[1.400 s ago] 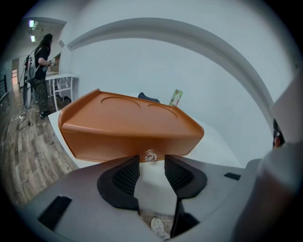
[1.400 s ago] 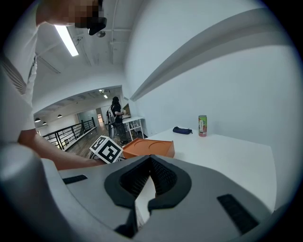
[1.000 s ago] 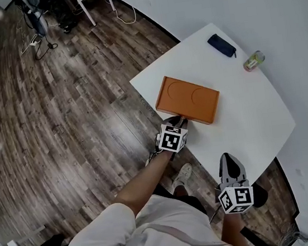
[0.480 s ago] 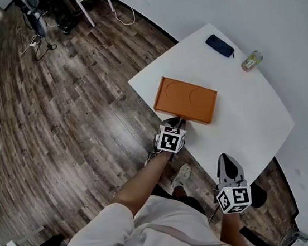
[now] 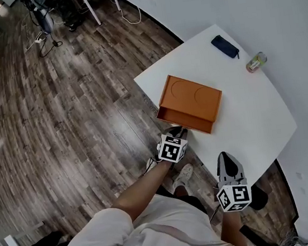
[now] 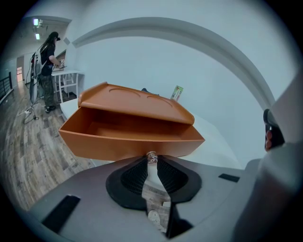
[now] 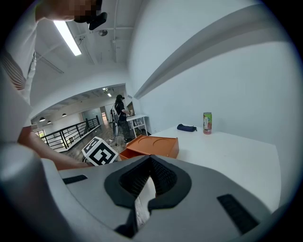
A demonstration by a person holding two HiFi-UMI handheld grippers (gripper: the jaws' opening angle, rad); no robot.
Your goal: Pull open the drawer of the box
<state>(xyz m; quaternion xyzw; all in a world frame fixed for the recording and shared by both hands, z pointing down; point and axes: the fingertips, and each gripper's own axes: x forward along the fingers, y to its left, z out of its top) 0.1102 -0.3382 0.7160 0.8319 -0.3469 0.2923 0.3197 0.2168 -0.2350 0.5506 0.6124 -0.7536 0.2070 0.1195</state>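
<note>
Drawer [image 6: 128, 139] open, its front knob [image 6: 151, 156] pinched btwn left gripper [image 6: 151, 163] jaws, right at tips.

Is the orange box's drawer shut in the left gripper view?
No: the drawer stands pulled out of the orange box, its inside showing, the left tongs pinched on its knob.

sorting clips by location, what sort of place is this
Likely an open-plan office or lab: dark wood-plank floor, black metal railing, and a person standing at a white desk in the background.
</note>
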